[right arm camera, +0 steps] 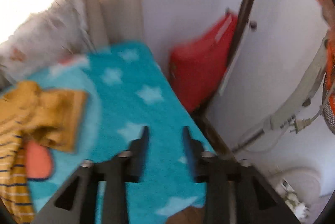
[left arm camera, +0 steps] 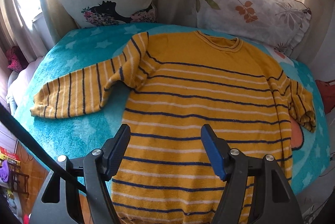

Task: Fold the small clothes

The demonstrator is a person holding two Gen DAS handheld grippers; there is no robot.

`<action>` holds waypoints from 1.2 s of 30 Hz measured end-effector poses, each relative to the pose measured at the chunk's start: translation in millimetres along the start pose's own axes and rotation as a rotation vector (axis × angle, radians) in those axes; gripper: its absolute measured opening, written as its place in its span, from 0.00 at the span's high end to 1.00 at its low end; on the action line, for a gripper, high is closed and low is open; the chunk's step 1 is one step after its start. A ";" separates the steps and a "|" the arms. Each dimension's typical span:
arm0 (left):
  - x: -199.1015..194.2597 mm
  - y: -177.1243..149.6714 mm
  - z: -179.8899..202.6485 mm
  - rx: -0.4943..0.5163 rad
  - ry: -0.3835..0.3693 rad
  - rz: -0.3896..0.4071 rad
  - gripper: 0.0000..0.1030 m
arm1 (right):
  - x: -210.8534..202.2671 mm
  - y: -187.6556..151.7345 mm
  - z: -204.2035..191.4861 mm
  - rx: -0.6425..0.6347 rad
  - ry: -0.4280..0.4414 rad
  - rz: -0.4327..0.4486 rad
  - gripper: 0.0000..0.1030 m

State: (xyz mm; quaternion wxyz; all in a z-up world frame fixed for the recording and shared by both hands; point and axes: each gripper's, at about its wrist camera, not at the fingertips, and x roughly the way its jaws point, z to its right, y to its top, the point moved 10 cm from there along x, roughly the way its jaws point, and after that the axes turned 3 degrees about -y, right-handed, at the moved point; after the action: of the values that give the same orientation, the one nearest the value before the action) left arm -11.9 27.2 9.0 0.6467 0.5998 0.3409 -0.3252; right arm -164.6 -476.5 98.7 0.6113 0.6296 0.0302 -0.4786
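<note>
The yellow striped sweater (left arm camera: 201, 102) lies flat on the teal star blanket (left arm camera: 83, 131), neck toward the far pillows, left sleeve (left arm camera: 79, 89) stretched out, right sleeve (right arm camera: 52, 117) crumpled at the right edge. It looks soft, light and limp; it should sag if lifted, so cuff or hem seem best. Left gripper (left arm camera: 165, 150) hovers wide above the hem, empty. Right gripper (right arm camera: 165, 142), blurred, stands open over bare blanket.

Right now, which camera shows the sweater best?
The left wrist view: the sweater lies almost whole on the blanket, with collar, body and both sleeves sharp. The right wrist view shows only a blurred sleeve and some striped body at its left edge.
</note>
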 end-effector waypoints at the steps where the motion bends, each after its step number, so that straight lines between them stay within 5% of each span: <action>1: -2.2 -0.3 1.9 0.006 0.001 0.006 0.33 | -10.8 5.8 -7.3 0.002 -0.002 0.055 0.05; 3: -6.6 -1.0 5.7 0.021 0.000 0.020 0.33 | -20.9 14.5 -34.7 0.006 0.118 0.098 0.00; 5: -10.0 -2.3 7.6 0.035 0.004 0.032 0.33 | -0.5 3.2 -74.8 0.011 0.333 -0.065 0.01; 6: -11.5 -3.7 7.9 0.042 0.007 0.036 0.33 | 8.8 -2.7 -89.3 0.040 0.399 -0.135 0.09; 7: -13.3 -6.0 6.9 0.046 0.010 0.039 0.33 | 17.4 -7.1 -100.6 0.057 0.444 -0.187 0.29; 9: -15.7 -9.7 3.5 0.046 0.018 0.040 0.33 | 31.9 -17.6 -129.4 0.092 0.534 -0.286 0.46; 12: -19.6 -15.2 -13.6 0.029 0.045 0.041 0.33 | 43.7 -32.8 -166.4 0.196 0.681 -0.393 0.46; 16: -25.2 -19.6 -48.2 -0.042 0.084 0.037 0.33 | 58.6 -38.5 -196.7 0.255 0.738 -0.449 0.43; 18: -26.0 -22.9 -61.3 -0.070 0.100 0.031 0.33 | 66.7 -41.6 -211.7 0.231 0.709 -0.471 0.36; 23: -22.3 -29.5 -85.3 -0.126 0.122 0.002 0.33 | 91.9 -38.4 -239.3 0.164 0.628 -0.493 0.40; 25: -20.6 -29.6 -87.7 -0.137 0.123 0.001 0.33 | 93.7 -35.2 -241.7 0.179 0.633 -0.504 0.83; 29: -17.0 -27.7 -89.9 -0.140 0.120 0.000 0.33 | 83.2 -16.6 -209.9 0.198 0.577 -0.424 0.91; 32: -15.5 -27.4 -98.0 -0.159 0.127 0.001 0.33 | 84.3 -5.3 -154.2 0.193 0.429 -0.364 0.92; 36: -11.6 -33.8 -115.9 -0.197 0.146 -0.018 0.33 | 103.8 -10.6 -51.9 0.100 -0.007 -0.337 0.90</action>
State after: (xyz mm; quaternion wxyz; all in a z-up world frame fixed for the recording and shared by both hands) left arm -52.3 140.7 -5.6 0.6730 0.5526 0.4226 -0.2513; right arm -85.8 -489.2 13.8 0.4904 0.6436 0.1095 -0.5773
